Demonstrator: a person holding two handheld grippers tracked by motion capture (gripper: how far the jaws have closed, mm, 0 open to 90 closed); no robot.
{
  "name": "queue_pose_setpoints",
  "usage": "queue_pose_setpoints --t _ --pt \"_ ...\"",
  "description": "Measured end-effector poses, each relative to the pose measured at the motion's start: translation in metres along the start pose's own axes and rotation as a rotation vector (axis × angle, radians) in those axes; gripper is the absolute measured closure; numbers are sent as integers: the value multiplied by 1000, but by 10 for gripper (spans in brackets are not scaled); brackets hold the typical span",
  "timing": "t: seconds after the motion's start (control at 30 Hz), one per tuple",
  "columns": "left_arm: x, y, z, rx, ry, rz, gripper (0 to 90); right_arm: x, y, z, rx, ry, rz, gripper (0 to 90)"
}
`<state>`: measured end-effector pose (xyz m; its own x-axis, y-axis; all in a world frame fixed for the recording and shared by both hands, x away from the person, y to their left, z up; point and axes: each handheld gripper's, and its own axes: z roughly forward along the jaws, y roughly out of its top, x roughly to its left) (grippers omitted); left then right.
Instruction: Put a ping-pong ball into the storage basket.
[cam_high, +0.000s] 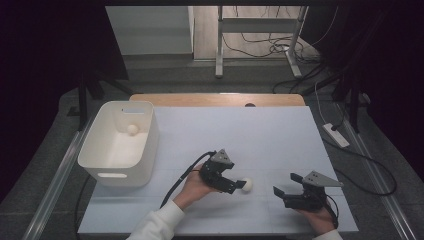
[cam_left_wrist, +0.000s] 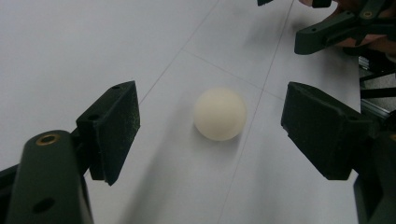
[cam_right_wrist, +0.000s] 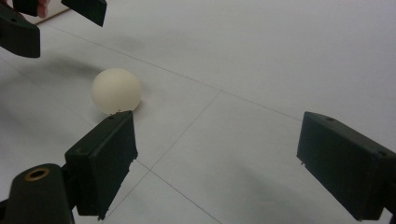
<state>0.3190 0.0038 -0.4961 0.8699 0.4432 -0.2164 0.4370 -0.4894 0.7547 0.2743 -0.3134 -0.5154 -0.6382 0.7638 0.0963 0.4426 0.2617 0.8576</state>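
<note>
Small cream ball (cam_left_wrist: 220, 114) resting on white table sheet, unheld

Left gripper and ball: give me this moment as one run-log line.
left gripper: open, jaws either side of ball, no contact | ball: on table | right gripper: open, holding nothing | bin: one ball inside

The high view is dim and soft, its corners falling off into black, while the pale table (cam_high: 260, 135) takes even overhead light with no glare. In the left gripper view the white ball (cam_left_wrist: 220, 113) is fairly sharp and casts a faint, diffuse shadow; the near jaws are slightly blurred. The right gripper view is greyer, with soft smudged shadows.
</note>
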Motion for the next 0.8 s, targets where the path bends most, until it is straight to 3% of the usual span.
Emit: queue_pose_setpoints --t 0.8 --pt "-7 3 25 60 -8 22 198 0 0 0 0 0 -4 122"
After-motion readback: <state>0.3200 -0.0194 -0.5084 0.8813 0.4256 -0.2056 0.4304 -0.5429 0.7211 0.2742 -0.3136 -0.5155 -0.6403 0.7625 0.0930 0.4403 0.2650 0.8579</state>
